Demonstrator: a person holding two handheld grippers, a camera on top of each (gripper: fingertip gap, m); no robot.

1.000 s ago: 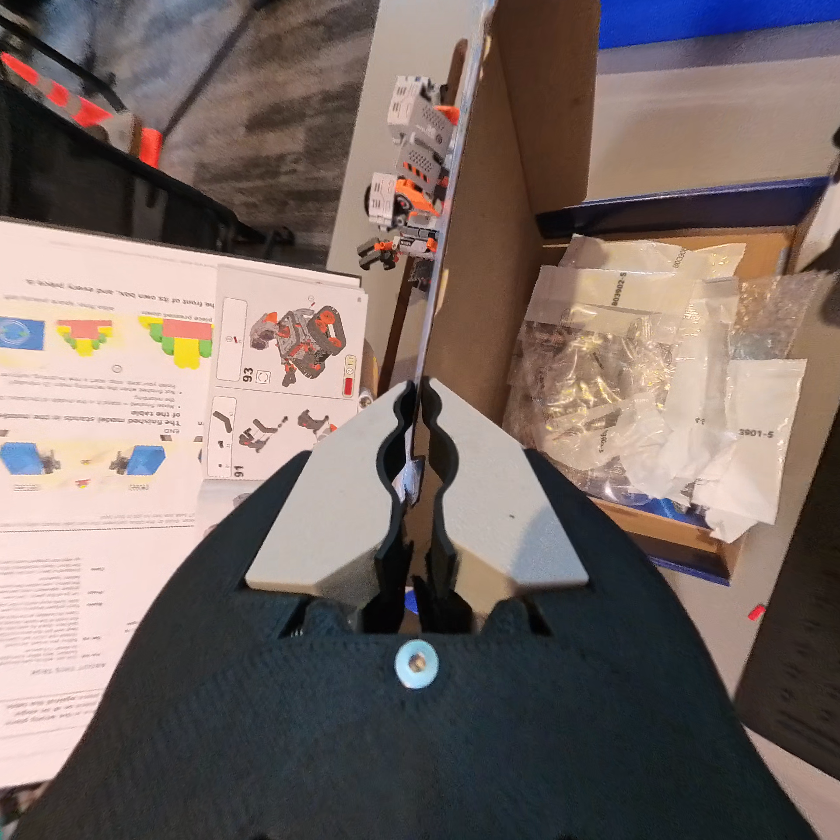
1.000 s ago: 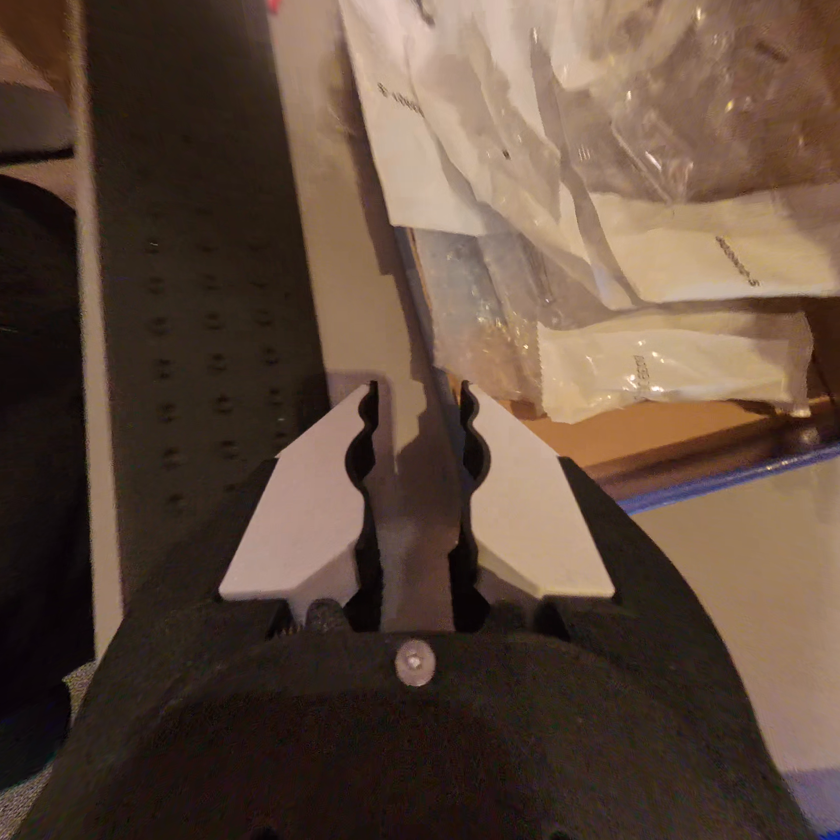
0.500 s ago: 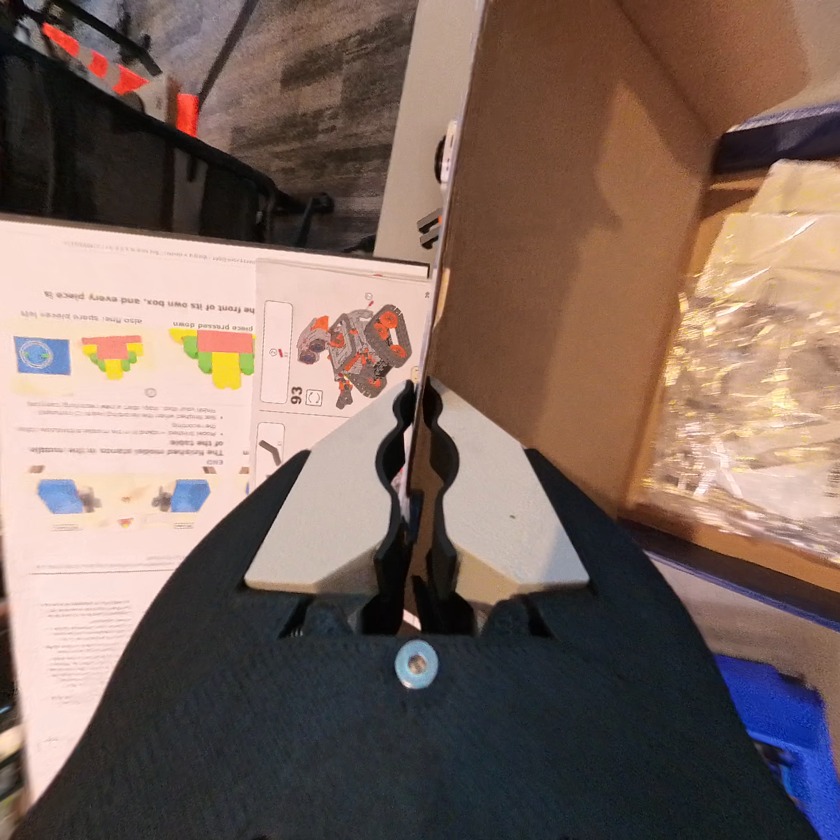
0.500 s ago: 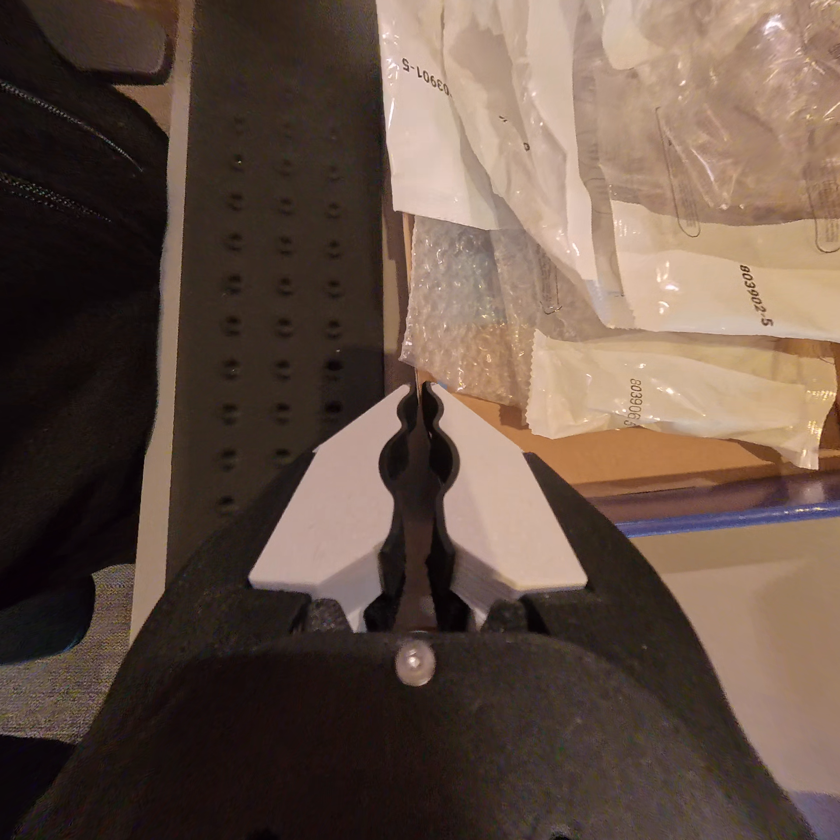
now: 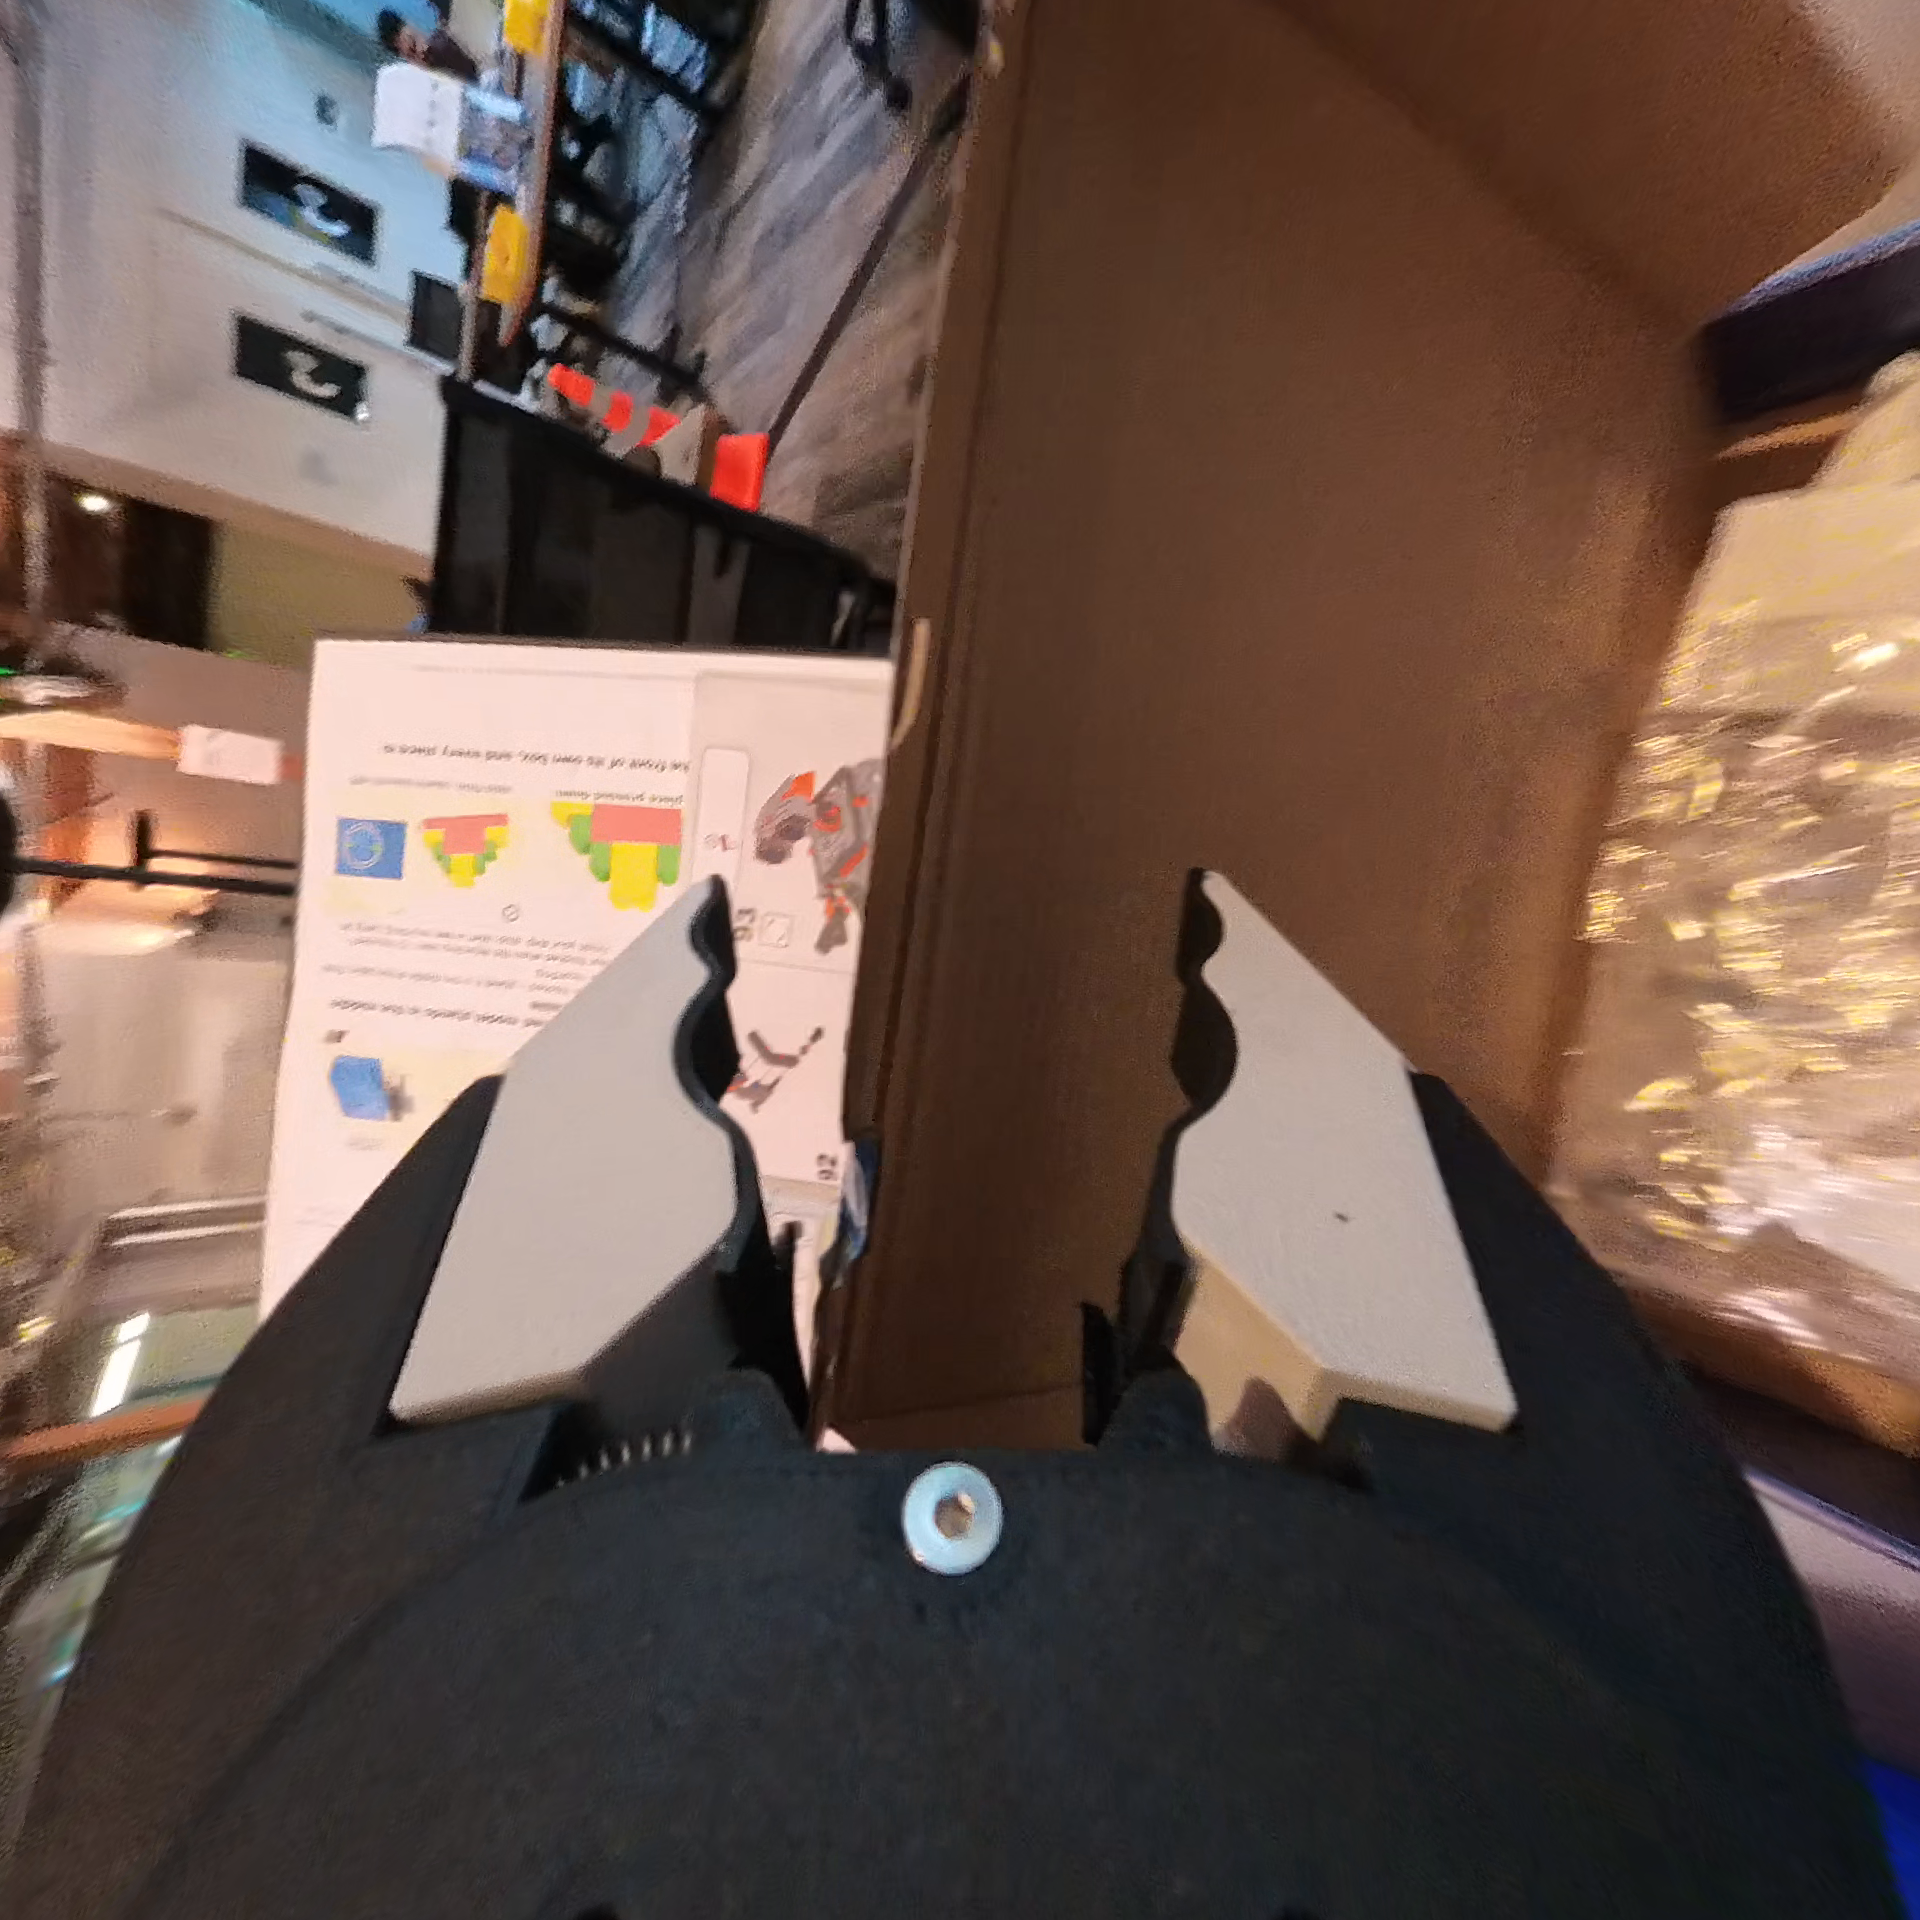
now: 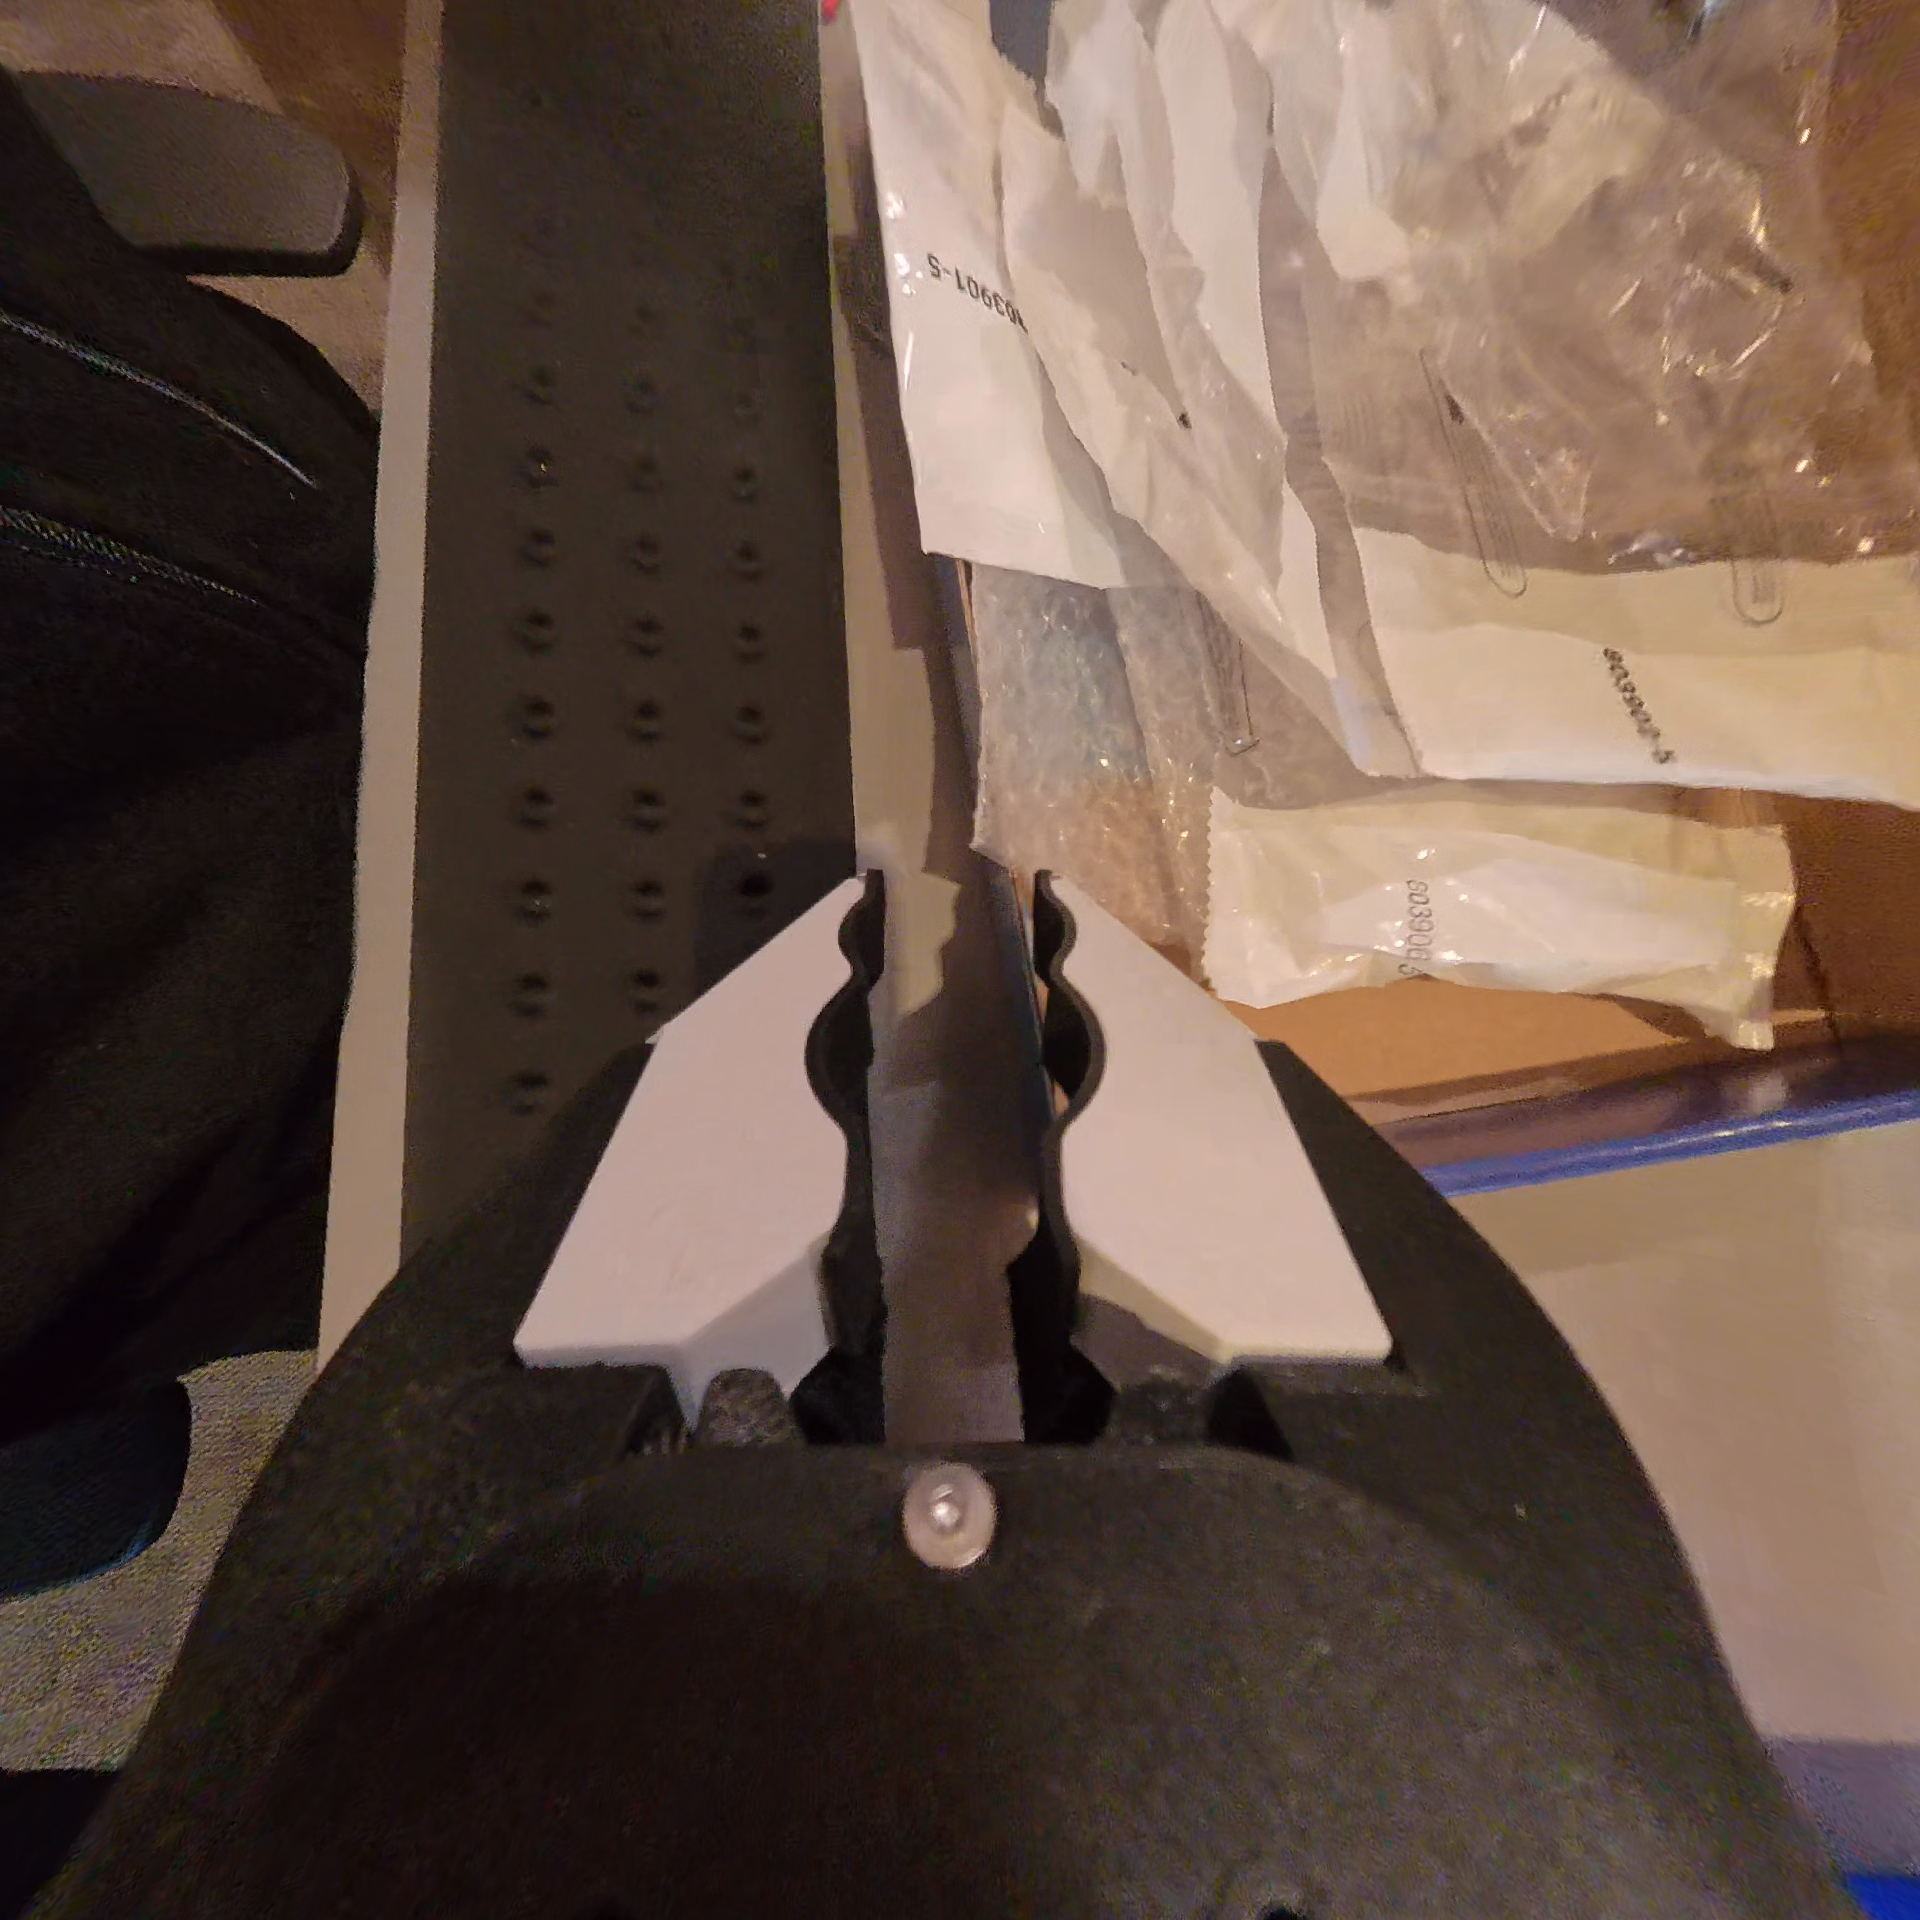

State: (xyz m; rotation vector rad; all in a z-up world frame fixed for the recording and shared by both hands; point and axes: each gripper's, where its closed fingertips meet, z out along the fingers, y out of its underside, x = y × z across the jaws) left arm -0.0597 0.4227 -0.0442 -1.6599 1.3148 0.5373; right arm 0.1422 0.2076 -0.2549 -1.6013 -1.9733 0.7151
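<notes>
In the left wrist view my left gripper (image 5: 956, 883) is wide open. The upright brown cardboard box flap (image 5: 1247, 520) stands between its fingers, its edge nearer the left finger, and neither finger touches it. In the right wrist view my right gripper (image 6: 958, 883) is open by a narrow gap. The thin side wall of the box (image 6: 951, 727) runs between its fingers. Several clear and white plastic parts bags (image 6: 1351, 416) lie in the box just right of it. They also show, blurred, in the left wrist view (image 5: 1766, 883).
A printed instruction sheet (image 5: 520, 883) lies left of the flap. A black perforated panel (image 6: 623, 520) stands close left of the right gripper, with a black bag (image 6: 156, 623) beyond it. Bubble wrap (image 6: 1070, 727) lies under the bags. The box's blue rim (image 6: 1662, 1132) meets a pale tabletop (image 6: 1714, 1351). The gap from one gripper's tips to the other's is roughly 35 cm.
My left gripper was shut on the flap's edge and has now opened wide, and its view has tilted up. My right gripper closed on the box wall half a second ago and has now opened slightly.
</notes>
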